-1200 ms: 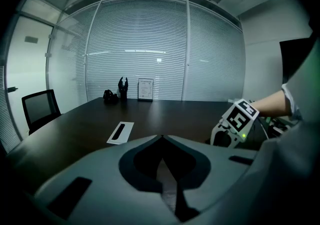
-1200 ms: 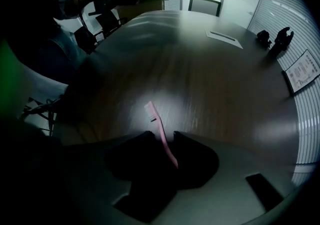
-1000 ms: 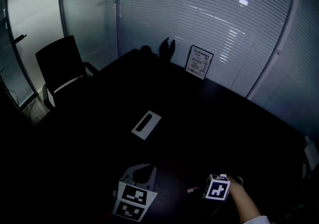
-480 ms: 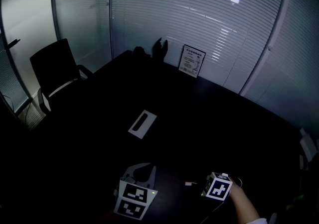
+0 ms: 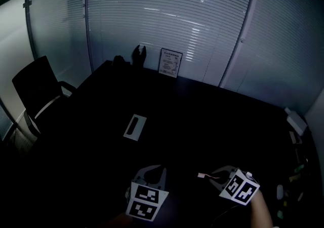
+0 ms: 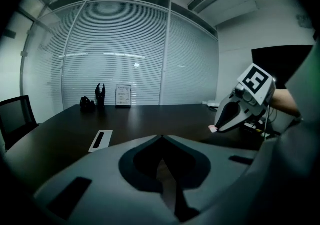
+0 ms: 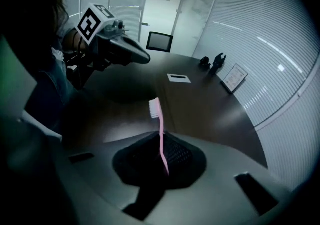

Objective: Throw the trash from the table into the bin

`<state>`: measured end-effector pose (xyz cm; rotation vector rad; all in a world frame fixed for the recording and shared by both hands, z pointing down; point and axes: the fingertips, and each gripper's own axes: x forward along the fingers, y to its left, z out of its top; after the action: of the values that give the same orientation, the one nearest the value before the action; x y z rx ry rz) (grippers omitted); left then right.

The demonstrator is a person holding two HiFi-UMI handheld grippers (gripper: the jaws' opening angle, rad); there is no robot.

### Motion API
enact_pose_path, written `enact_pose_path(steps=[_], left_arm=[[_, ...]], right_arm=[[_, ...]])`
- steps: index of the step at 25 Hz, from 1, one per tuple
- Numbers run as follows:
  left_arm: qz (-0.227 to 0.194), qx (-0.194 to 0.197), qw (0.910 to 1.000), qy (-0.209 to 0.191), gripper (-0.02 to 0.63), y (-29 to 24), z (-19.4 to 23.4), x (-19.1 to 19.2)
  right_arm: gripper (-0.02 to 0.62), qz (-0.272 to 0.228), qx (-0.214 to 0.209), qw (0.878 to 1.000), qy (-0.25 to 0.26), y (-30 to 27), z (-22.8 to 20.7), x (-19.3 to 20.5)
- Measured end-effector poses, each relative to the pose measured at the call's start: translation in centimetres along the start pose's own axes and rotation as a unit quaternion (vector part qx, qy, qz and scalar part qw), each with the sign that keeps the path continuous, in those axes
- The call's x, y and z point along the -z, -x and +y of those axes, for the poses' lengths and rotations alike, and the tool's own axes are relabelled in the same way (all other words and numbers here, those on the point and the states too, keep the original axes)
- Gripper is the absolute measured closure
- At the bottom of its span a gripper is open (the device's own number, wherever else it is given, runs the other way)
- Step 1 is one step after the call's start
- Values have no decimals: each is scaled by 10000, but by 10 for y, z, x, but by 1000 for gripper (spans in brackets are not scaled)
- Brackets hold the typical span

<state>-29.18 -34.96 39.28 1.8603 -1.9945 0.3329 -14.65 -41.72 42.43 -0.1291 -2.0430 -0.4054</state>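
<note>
Pink toothbrush (image 7: 158,116) sticks from my right hand-held gripper (image 7: 162,144), its jaws just closed on the handle, over the dark table (image 5: 202,115). My left hand-held gripper (image 6: 161,141) has its jaws together, empty.

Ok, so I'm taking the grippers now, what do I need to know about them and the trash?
Right hand-held gripper: jaws have just closed on the pink toothbrush, held above the table.
Left hand-held gripper: shut, nothing in it.
Bin: not in any view.
Done: toothbrush picked up.
Left: find the bin and drop the toothbrush in.
</note>
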Motion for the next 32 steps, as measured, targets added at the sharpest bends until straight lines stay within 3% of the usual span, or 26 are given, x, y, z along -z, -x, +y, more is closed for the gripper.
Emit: enact_pose_path(steps=[5, 10, 18, 28, 32], left_arm=[[-169, 671, 9970, -352, 606, 25, -23, -3], [-390, 1204, 9904, -561, 606, 52, -47, -8], [-433, 2178, 9707, -920, 606, 90, -113, 14], [-427, 3260, 9342, -1382, 606, 138, -239, 60], [-273, 3396, 9281, -1503, 606, 152, -289, 84]], right_arm=[[568, 14, 797, 9955, -503, 53, 40, -6], [568, -40, 1517, 9835, -989, 103, 82, -6], [568, -316, 2562, 9455, -1987, 164, 162, 17], [568, -102, 3062, 8975, -3171, 205, 289, 116], [568, -54, 3129, 8862, -3415, 225, 328, 159]])
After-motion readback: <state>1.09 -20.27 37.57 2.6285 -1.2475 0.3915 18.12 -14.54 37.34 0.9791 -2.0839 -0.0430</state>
